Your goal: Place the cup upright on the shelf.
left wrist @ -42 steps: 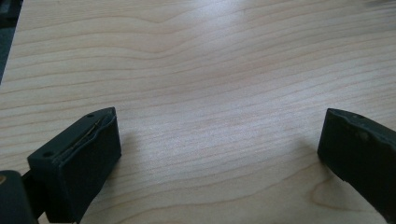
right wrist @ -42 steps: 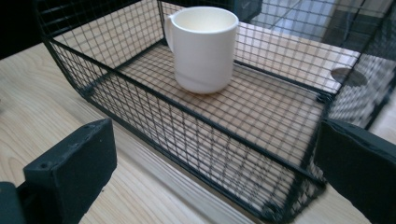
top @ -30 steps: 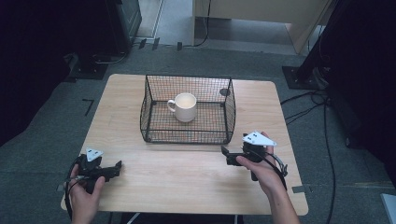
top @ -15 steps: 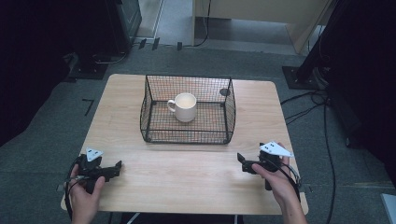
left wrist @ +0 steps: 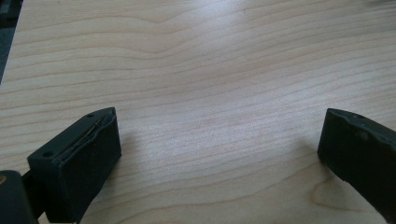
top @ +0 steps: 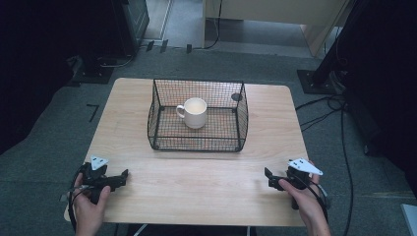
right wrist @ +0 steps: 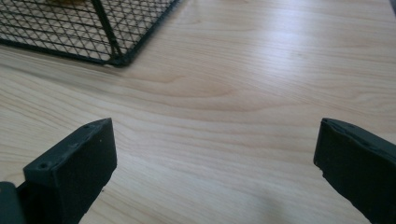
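Observation:
A white mug (top: 194,112) stands upright inside a black wire basket (top: 158,129) at the middle of the wooden table (top: 206,177). My left gripper (top: 123,175) rests near the table's front left corner, held by a hand, its jaws wide open over bare wood (left wrist: 219,135). At the front right, my right gripper (top: 268,178) is open too, with nothing between its jaws (right wrist: 215,154). A corner of the wire basket (right wrist: 112,51) shows at the top left of the right gripper view.
A small dark round spot (top: 236,97) lies on the table behind the basket. Cables (top: 324,115) trail on the grey floor to the right. Dark equipment (top: 130,22) and a wooden cabinet (top: 265,19) stand beyond the table.
My right gripper has drawn back from near the basket toward the table's front right edge. The left gripper has stayed in place.

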`<state>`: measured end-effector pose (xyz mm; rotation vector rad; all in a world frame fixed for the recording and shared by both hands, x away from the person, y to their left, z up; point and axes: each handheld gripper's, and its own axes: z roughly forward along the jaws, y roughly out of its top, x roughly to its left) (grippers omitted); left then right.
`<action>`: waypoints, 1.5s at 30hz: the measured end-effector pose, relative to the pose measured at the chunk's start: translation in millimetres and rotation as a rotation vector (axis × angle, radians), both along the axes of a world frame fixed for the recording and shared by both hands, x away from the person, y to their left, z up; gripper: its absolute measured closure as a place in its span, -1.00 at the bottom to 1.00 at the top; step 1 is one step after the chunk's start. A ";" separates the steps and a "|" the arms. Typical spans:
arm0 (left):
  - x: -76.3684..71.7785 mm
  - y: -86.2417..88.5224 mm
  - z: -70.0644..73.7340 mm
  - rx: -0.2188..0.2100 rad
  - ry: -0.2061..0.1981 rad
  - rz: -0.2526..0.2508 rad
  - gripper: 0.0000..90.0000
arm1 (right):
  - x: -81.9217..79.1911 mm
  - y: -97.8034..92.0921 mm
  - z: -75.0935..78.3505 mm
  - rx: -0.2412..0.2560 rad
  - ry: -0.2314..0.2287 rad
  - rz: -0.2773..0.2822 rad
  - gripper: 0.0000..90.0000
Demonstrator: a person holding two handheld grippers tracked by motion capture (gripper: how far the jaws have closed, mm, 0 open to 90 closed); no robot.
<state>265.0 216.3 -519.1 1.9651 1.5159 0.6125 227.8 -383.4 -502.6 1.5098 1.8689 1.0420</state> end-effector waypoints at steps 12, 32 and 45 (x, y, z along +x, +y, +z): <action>0.0 0.0 0.0 0.000 0.000 0.000 -1.00 | -12.2 -24.8 -12.8 -0.044 0.035 -0.079 -1.00; 0.0 0.0 0.0 0.000 0.000 0.000 -1.00 | -26.5 -48.0 -23.6 -0.078 0.138 -0.152 -1.00; 0.0 0.0 0.0 0.000 0.000 0.000 -1.00 | -23.3 -45.7 -24.6 -0.076 0.160 -0.124 -1.00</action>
